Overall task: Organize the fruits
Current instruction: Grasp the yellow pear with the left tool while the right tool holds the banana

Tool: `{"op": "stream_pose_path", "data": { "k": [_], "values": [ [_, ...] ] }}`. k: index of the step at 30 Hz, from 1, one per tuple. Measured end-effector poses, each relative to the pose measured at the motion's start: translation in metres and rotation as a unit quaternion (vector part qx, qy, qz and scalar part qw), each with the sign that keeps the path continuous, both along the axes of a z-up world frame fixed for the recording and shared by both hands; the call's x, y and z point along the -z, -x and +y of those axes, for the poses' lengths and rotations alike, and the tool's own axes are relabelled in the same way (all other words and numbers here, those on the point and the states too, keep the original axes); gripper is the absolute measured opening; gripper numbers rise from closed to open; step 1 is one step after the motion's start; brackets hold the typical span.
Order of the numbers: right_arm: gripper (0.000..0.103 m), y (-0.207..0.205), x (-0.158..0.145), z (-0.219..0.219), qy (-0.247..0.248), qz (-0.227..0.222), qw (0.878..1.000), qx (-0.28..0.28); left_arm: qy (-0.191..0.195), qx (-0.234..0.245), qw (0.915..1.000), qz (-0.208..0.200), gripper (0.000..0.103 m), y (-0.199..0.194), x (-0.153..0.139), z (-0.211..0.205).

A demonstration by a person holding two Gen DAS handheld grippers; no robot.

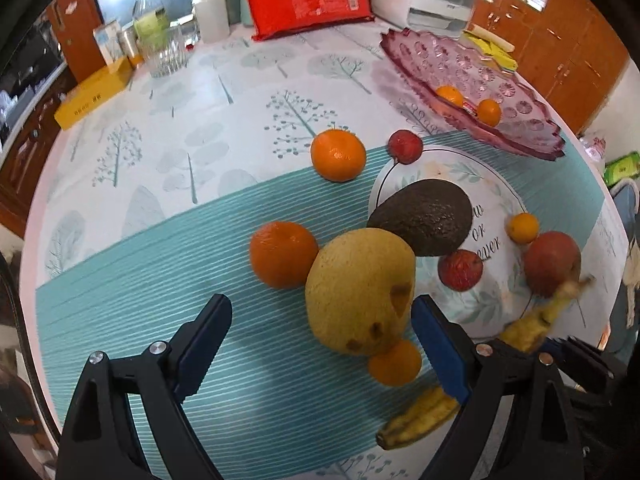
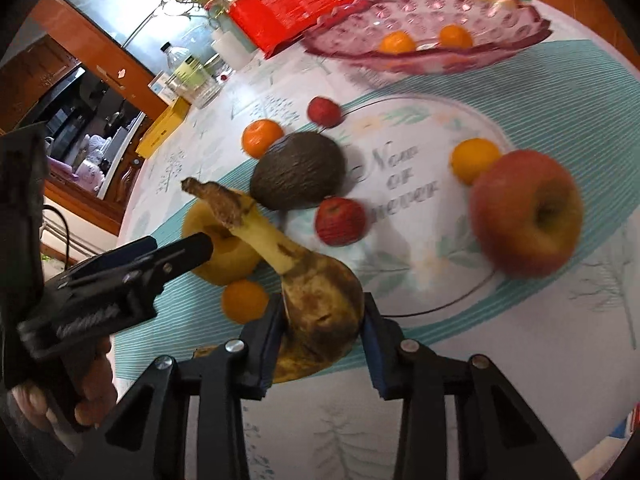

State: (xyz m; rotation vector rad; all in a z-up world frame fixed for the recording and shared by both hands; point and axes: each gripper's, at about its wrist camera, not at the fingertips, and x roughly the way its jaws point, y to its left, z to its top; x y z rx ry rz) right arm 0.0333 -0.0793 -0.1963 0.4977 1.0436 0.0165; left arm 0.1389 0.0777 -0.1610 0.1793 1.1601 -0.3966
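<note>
Gripping banana point(image 2: 320, 300): right tongs point(image 2: 324, 320); left tongs point(image 1: 320, 344) released, straddling pear point(image 1: 360, 288).

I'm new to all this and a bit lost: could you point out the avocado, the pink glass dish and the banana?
avocado point(image 1: 424, 216): left wrist view, middle of its dark skin.
pink glass dish point(image 2: 516, 8): right wrist view, bare patterned inside.
banana point(image 2: 320, 300): right wrist view, browned body.

Orange-brown wooden cabinets point(image 1: 560, 52) line the wall behind a tree-patterned tablecloth point(image 1: 168, 128).
</note>
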Motion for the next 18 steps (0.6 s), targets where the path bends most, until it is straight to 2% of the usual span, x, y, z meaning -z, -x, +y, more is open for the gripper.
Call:
{"op": "stream_pose_path", "data": {
  "k": [3, 7, 9, 14, 18],
  "values": [
    [0.037, 0.003, -0.002, -0.005, 0.008, -0.005, 1.0, 0.001, 0.015, -0.017, 0.9993, 0.029, 0.09, -0.009, 0.01, -0.001],
    [0.037, 0.005, -0.001, -0.011, 0.008, -0.007, 1.0, 0.0, 0.047, -0.025, 0.9966, 0.063, 0.075, -0.015, 0.019, -0.004],
    [0.037, 0.006, -0.001, -0.014, 0.005, -0.008, 1.0, 0.0, 0.059, -0.026, 0.9948, 0.078, 0.07, -0.017, 0.023, -0.007],
    [0.037, 0.004, -0.001, -0.014, 0.008, -0.012, 1.0, -0.007, 0.058, -0.024, 0.994, 0.09, 0.062, -0.017, 0.032, -0.019],
    [0.036, 0.004, -0.006, -0.009, 0.022, -0.024, 0.999, -0.022, 0.052, -0.017, 0.996, 0.071, 0.061, -0.014, 0.031, -0.023]
  ]
}}
